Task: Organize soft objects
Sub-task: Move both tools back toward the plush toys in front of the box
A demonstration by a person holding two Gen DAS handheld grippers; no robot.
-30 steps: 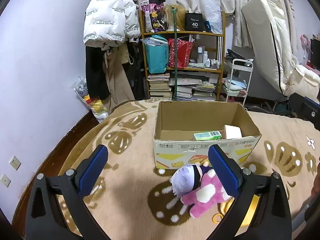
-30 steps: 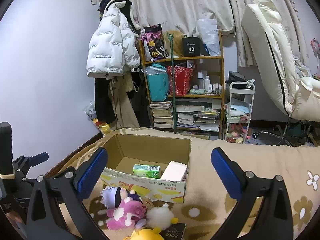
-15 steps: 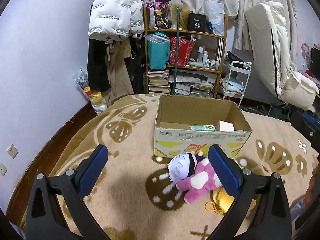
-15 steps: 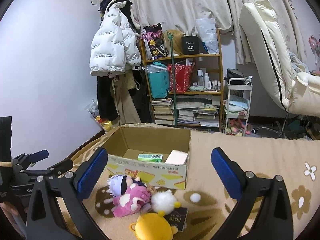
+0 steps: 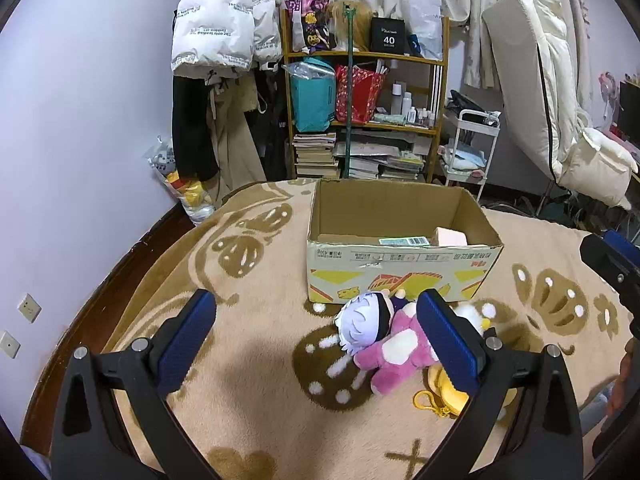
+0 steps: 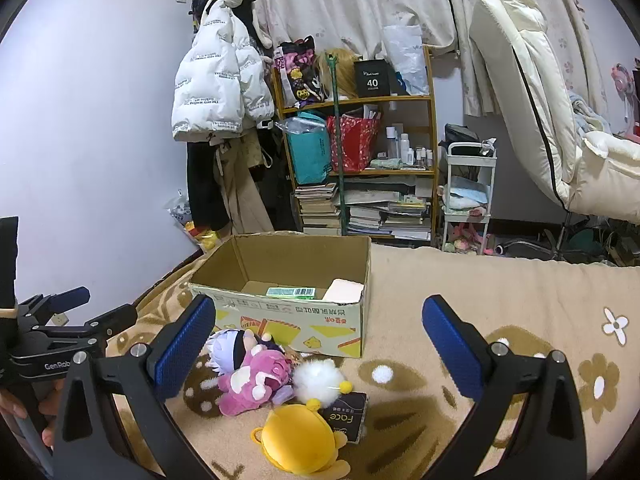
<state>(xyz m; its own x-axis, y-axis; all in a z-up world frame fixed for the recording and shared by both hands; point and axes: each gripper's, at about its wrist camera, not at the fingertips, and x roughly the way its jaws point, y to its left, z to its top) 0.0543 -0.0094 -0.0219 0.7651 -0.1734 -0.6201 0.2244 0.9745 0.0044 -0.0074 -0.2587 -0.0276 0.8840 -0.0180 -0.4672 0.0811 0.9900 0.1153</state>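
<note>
An open cardboard box [image 5: 400,268] [image 6: 288,316] stands on the beige blanket, with a green packet [image 6: 291,291] and a pale block [image 6: 343,290] inside. In front of it lie a pink plush [image 5: 394,354] [image 6: 256,376] with a lilac-haired doll head [image 5: 358,326] [image 6: 226,350], a white fluffy plush [image 6: 318,378] and a yellow plush [image 6: 300,444] [image 5: 440,396]. My left gripper [image 5: 316,338] is open and empty, above the blanket with the plush by its right finger. My right gripper [image 6: 320,350] is open and empty, above the toy pile.
A dark "Face" packet [image 6: 347,414] lies beside the yellow plush. The left gripper also shows at the right wrist view's left edge [image 6: 52,336]. A cluttered shelf [image 5: 360,112], hanging coats [image 5: 224,40] and a white cart [image 5: 472,148] stand beyond the blanket's far edge.
Both grippers have pulled back and risen from the box; the box and toys look smaller and farther. More of the yellow plush and the dark packet came into view. Both stay open.
</note>
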